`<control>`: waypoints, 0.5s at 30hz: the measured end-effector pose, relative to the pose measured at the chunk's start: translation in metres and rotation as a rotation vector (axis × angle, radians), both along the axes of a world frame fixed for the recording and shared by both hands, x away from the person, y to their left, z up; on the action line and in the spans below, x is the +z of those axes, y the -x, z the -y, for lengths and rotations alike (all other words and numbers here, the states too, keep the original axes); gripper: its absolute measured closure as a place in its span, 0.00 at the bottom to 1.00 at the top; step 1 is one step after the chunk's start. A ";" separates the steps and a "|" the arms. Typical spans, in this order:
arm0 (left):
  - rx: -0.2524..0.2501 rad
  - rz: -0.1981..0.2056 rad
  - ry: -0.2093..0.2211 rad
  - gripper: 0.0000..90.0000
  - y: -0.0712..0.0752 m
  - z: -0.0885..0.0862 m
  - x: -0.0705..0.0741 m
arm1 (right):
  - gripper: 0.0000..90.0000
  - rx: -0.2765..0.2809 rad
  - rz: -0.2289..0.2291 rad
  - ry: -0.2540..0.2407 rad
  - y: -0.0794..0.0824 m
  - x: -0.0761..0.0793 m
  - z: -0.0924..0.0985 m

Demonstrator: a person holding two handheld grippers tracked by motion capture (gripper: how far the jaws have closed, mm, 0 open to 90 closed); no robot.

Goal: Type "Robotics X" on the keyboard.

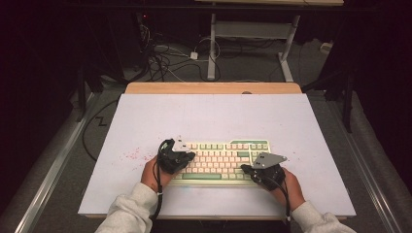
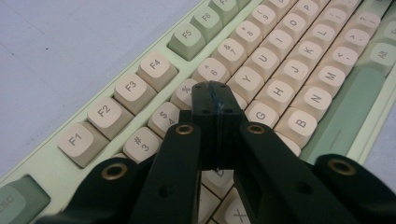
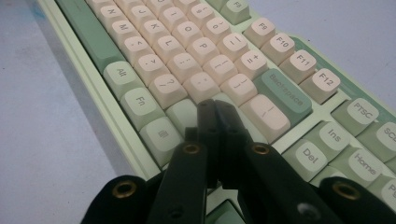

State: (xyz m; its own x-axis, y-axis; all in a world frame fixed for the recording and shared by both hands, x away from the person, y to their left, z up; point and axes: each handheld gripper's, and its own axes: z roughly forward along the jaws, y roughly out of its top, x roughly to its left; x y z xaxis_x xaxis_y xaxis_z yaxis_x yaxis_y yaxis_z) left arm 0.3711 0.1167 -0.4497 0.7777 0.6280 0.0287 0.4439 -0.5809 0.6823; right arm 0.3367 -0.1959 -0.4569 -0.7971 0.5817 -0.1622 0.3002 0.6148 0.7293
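Mechanical keyboard (image 1: 219, 161) in lower centre of the high view, lying flat on a pale, matte white board (image 1: 209, 121) with a strip of bare wood (image 1: 214, 88) along its far edge. Mint-green plastic case, cream sculpted keycaps with rounded corners and dished tops, darker green on spacebar, Backspace and a few edge keys. Faint reddish specks (image 1: 132, 155) on the board left of the keyboard.

Left gripper (image 1: 187, 156) over the keyboard's left end, right gripper (image 1: 246, 168) at its right end, each held in a hand with a light knitted sleeve (image 1: 127, 213) cut off at the bottom edge. Grey three-cornered plate (image 1: 267, 159) on top of the right one.

In the left gripper view, left gripper (image 2: 215, 95) with matte black jaws pressed together, nothing between them, tips above the number row near the 5 key (image 2: 185, 91); contact with a keycap hard to make out, keys beneath hidden by the jaws. ESC key (image 2: 18, 201) cut off at lower left.

In the right gripper view, right gripper (image 3: 215, 106) likewise closed flat on itself and empty, brass-coloured rivets at the linkages, tips over the pale green key (image 3: 183, 114) beside the cream backslash key (image 3: 265, 117); legend of that key concealed. Navigation cluster (image 3: 341, 149) clipped at the right edge.
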 end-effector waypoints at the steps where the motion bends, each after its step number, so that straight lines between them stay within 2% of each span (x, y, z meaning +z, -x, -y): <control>1: -0.001 0.000 0.000 0.97 0.000 0.000 0.000 | 1.00 0.004 0.003 0.001 0.000 0.000 0.000; 5: -0.001 -0.010 -0.007 0.97 -0.001 0.000 -0.002 | 1.00 0.001 0.002 0.001 0.000 0.000 0.000; 8: -0.001 -0.003 -0.018 0.97 -0.001 0.001 -0.002 | 1.00 0.000 -0.001 0.000 0.000 0.000 0.000; 10: 0.000 0.013 -0.002 0.97 0.001 -0.001 0.001 | 1.00 0.002 0.000 0.000 0.000 0.000 0.000; 11: 0.006 0.034 0.008 0.97 0.003 -0.002 0.005 | 1.00 0.001 0.000 -0.001 0.000 0.000 0.000; 14: 0.012 0.055 0.026 0.97 0.005 -0.005 0.008 | 1.00 0.003 -0.001 0.000 0.000 0.000 0.000; 15: 0.013 0.078 0.039 0.97 0.007 -0.008 0.011 | 1.00 0.004 0.000 0.000 0.000 0.000 0.000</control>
State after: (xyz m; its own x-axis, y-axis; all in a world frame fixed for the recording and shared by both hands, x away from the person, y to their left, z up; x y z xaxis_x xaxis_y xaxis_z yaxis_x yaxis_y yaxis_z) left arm 0.3645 0.1245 -0.4389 0.7657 0.6400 0.0638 0.3961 -0.5474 0.7372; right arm 0.3370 -0.1961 -0.4568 -0.7994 0.5786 -0.1619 0.2979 0.6156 0.7296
